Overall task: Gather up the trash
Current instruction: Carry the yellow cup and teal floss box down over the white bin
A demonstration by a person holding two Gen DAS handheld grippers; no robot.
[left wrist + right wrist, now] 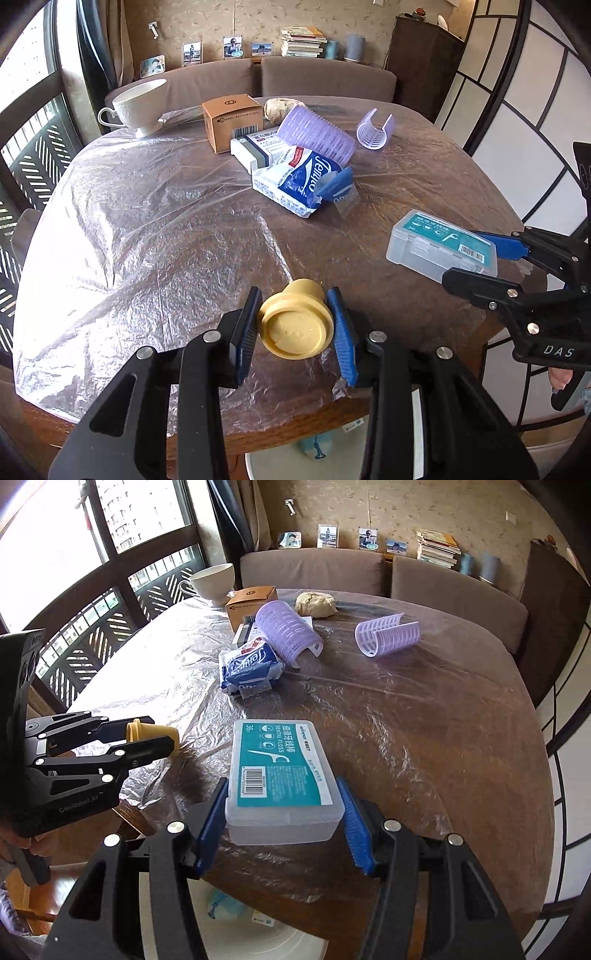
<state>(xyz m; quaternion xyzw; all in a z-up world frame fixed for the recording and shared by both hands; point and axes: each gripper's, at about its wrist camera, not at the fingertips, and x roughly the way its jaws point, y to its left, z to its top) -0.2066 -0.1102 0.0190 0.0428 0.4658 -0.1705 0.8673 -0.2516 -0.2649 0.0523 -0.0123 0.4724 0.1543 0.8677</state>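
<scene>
My left gripper (293, 317) is shut on a tan plastic cap (295, 323), held just above the near table edge; it also shows in the right wrist view (151, 733). My right gripper (282, 812) is shut on a clear dental floss box with a teal label (279, 771), near the table's front right; the box also shows in the left wrist view (441, 243). A blue tissue pack (299, 181), two purple hair rollers (316, 134) (375, 129), a white medicine box (255, 146), a brown carton (231, 120) and a crumpled paper ball (277, 107) lie farther back.
The round wooden table (147, 221) is covered with clear plastic film. A white cup (138, 105) stands at the far left. A white bin (229, 923) with trash inside sits on the floor below the near edge. A brown sofa (325, 79) is behind the table.
</scene>
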